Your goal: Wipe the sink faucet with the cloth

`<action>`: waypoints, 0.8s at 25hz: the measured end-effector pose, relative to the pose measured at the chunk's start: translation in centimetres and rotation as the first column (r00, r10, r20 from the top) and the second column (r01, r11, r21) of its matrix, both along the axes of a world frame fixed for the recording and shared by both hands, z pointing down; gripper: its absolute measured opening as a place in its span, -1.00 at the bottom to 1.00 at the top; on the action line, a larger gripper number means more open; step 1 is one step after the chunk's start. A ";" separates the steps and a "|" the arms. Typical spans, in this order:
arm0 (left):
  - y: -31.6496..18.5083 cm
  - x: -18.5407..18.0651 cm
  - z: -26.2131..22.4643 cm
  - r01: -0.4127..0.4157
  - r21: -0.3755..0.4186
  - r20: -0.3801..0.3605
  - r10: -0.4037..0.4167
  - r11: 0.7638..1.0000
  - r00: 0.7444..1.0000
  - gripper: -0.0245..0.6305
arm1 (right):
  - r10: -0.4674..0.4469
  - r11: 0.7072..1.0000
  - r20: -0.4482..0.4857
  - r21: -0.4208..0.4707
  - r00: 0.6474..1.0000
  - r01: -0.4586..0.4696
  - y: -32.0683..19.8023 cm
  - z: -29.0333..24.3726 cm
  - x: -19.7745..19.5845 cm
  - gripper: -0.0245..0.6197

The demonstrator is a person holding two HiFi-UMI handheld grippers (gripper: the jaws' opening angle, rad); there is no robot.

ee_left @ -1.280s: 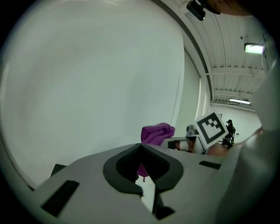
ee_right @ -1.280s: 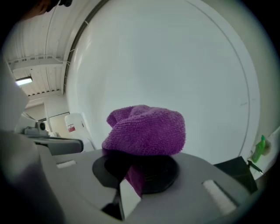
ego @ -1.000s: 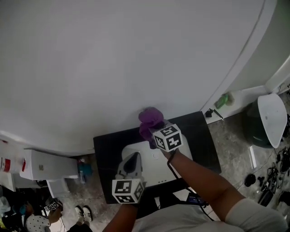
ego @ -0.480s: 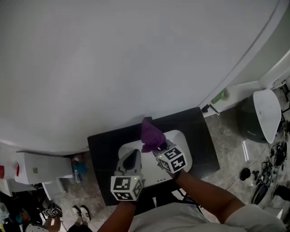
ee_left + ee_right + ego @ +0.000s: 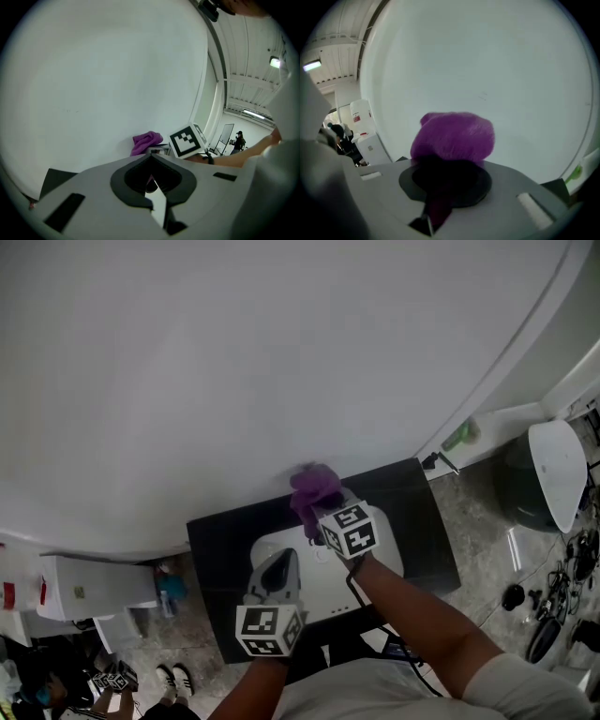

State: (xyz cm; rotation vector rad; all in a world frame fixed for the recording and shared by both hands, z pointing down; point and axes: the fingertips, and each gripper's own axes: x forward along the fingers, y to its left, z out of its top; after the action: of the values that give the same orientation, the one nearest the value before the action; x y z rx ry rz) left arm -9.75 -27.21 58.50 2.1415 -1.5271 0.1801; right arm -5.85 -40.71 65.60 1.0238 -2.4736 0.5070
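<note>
A bunched purple cloth [image 5: 314,488] sits against the white wall at the back of the white sink [image 5: 328,579]. My right gripper [image 5: 317,512] is shut on this cloth [image 5: 454,136], which bulges out over its jaws. The faucet is hidden beneath the cloth. The sink is set in a black counter [image 5: 217,542]. My left gripper [image 5: 277,568] hovers over the left part of the basin, jaws together with nothing held. In the left gripper view the cloth [image 5: 146,140] and the right gripper's marker cube [image 5: 190,140] lie just ahead of the left gripper [image 5: 151,161].
The white wall [image 5: 234,362] rises right behind the counter. A green bottle [image 5: 459,439] stands on a white ledge to the right, with a white-lidded bin [image 5: 558,474] beyond it. Left of the counter is a white cabinet [image 5: 84,587]. Cables [image 5: 553,615] lie on the floor at right.
The right gripper drew the cloth down over the basin half a second ago, then pushed it back up towards the wall. The left gripper has barely moved.
</note>
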 end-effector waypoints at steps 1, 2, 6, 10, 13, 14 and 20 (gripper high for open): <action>0.0 0.0 0.1 0.000 0.000 -0.002 0.000 1.000 1.000 -0.91 | -0.009 1.000 0.001 0.006 1.000 0.009 1.2 0.1 0.1 -0.78; 0.1 -0.1 0.1 0.002 0.000 -0.004 -0.002 1.000 1.000 -0.91 | -0.021 1.000 0.002 0.007 1.000 0.021 2.4 0.1 0.2 -0.78; 0.4 -0.3 -0.1 0.011 0.002 -0.005 -0.011 1.000 1.000 -0.91 | -0.088 0.995 -0.024 -0.046 0.996 0.087 8.5 1.8 0.7 -0.78; 0.8 -0.4 -0.6 0.010 0.005 0.000 -0.010 1.000 1.000 -0.91 | -0.030 0.994 -0.031 -0.104 0.999 0.026 9.7 4.6 2.7 -0.78; 0.7 -0.4 -0.8 0.013 0.010 0.008 -0.013 1.000 1.000 -0.91 | -0.007 0.997 -0.034 -0.079 0.999 0.004 6.6 4.8 2.2 -0.78; 0.7 -0.5 -0.8 0.014 0.010 0.013 -0.015 1.000 1.000 -0.91 | -0.013 0.997 -0.042 -0.080 0.999 0.010 5.9 5.2 1.8 -0.77; 0.5 -1.0 -0.6 0.028 0.009 0.027 -0.028 1.000 0.999 -0.91 | -0.052 0.995 -0.066 -0.092 0.996 0.046 8.7 6.9 2.4 -0.77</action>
State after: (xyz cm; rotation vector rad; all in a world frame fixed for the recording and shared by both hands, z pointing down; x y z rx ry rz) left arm -10.79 -26.70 57.94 2.1319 -1.5749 0.1939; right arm -3.47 -32.00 72.54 0.9276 -2.3863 0.5537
